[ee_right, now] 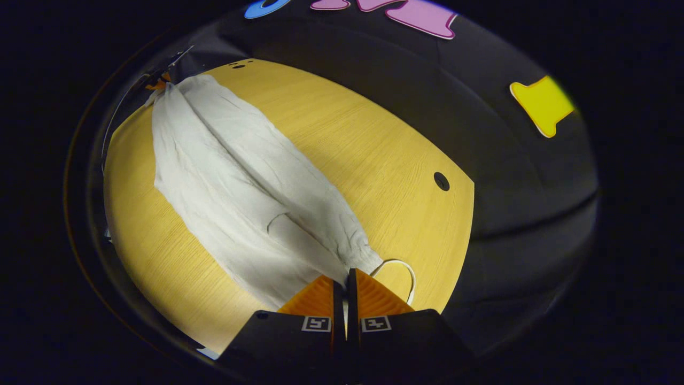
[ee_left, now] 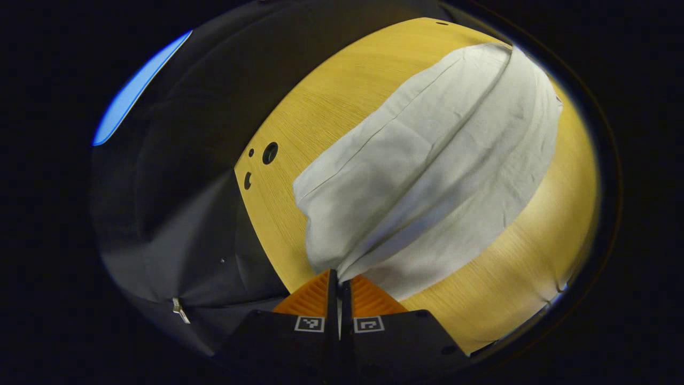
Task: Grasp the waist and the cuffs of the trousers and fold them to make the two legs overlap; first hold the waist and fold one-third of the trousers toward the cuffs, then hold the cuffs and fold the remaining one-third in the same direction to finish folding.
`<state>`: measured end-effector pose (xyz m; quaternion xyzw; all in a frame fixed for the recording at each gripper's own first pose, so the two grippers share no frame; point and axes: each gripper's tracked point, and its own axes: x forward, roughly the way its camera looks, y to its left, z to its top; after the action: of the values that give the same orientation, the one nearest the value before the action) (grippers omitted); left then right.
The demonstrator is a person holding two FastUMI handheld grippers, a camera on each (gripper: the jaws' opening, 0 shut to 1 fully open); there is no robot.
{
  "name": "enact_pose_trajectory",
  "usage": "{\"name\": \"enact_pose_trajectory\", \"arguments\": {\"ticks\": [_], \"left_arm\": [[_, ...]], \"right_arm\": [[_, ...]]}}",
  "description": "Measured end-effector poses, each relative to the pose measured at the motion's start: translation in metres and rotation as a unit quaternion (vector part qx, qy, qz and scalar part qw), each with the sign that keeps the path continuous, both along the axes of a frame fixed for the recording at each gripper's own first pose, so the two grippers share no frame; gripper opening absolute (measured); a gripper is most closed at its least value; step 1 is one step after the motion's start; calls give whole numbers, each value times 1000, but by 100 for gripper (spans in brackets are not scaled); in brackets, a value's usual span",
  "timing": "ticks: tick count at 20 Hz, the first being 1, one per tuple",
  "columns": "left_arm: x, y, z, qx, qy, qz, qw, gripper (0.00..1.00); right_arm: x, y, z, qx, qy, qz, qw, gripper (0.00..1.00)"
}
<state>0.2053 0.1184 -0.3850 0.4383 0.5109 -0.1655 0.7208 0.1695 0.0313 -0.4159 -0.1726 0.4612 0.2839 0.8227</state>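
Observation:
White trousers [ee_left: 427, 160] lie stretched out along a yellow wooden table [ee_left: 320, 96]. In the left gripper view my left gripper [ee_left: 339, 278] is shut on the bunched cuff end, and the cloth fans out away from it with a long crease down the middle. In the right gripper view my right gripper [ee_right: 342, 278] is shut on the gathered waist of the trousers [ee_right: 240, 182], with a drawstring loop [ee_right: 406, 267] hanging beside it. The left gripper [ee_right: 157, 83] shows small at the trousers' far end.
The table has small round holes near its edges [ee_left: 270, 153] [ee_right: 441, 181]. Black cloth wall [ee_right: 507, 187] surrounds the table [ee_right: 374, 149] closely. Bare wood lies on both sides of the trousers.

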Motion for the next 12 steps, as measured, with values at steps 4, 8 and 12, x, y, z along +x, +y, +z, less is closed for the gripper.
{"name": "enact_pose_trajectory", "arguments": {"ticks": [4, 8, 12], "left_arm": [[24, -2, -17, 15, 20, 22, 999, 5], [38, -11, -30, 43, 28, 14, 999, 5], [38, -7, -43, 49, 35, 19, 998, 6]], "right_arm": [[15, 7, -29, 18, 35, -20, 999, 5], [28, 10, -43, 34, 56, -51, 997, 9], [31, -3, -48, 36, 64, -77, 994, 39]]}}
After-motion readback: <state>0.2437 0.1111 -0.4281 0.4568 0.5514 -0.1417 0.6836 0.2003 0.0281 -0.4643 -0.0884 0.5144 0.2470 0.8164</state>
